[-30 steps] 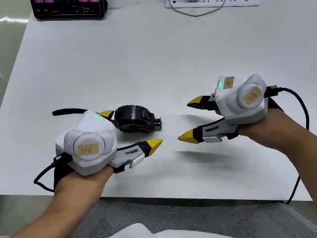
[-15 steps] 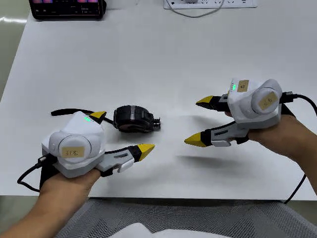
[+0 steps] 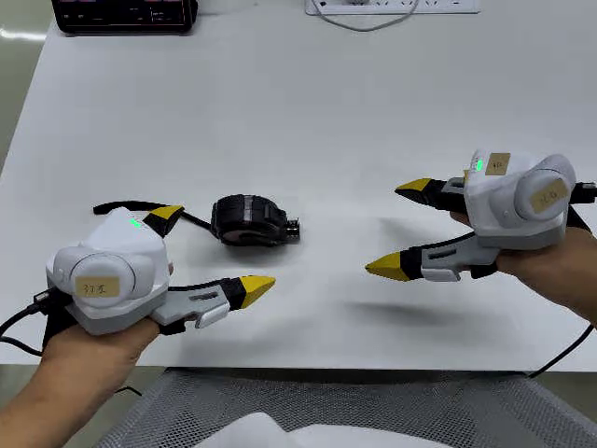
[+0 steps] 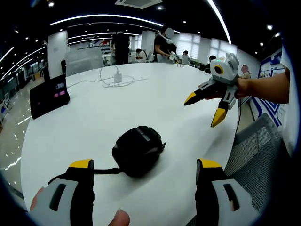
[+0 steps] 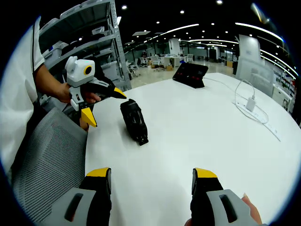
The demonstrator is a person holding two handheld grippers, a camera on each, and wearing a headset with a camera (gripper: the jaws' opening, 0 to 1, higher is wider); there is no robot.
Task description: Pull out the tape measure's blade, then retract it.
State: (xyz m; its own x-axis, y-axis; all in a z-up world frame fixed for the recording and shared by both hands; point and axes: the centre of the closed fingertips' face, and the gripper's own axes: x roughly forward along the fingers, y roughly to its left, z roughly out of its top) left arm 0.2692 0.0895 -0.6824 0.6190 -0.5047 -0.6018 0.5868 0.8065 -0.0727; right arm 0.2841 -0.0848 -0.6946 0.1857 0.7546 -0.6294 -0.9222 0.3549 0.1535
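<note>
Nearest the person, a grey mesh chair [image 3: 326, 411] sits at the edge of the white surface [image 3: 308, 121].

Left gripper [image 3: 215, 248]: jaws spread wide, holding nothing. It hovers low over the surface. In the left gripper view the tape measure [image 4: 138, 149] lies straight ahead, just past the yellow tips and centred between them.

Right gripper [image 3: 388, 229]: jaws also wide and empty, raised off the surface, tips facing left toward the case but well apart from it.

The tape measure rests on the surface, just beside the left gripper's far jaw, blade fully in.
- Long axis runs left-right across the surface as the person sees it.
- The hook end [image 3: 293, 227] points toward the right gripper.
- A black strap [image 3: 121, 207] trails off the opposite end, passing behind the left gripper.

Handling (judgement):
- The case looks rigid with a dark, rubbery shell. It is probably compact and fairly dense, and should grip well.
- The left jaws could best clamp across the body, clear of the blade mouth.
- The hook tab is small and thin, so the right jaws would need a precise pinch on it, pulling along the long axis.
- The blade is likely springy steel. It may kink if pulled off-axis or snap back if let go.

At the far edge are a dark device with pink lights [image 3: 126, 13] and a white power strip [image 3: 392, 6].
</note>
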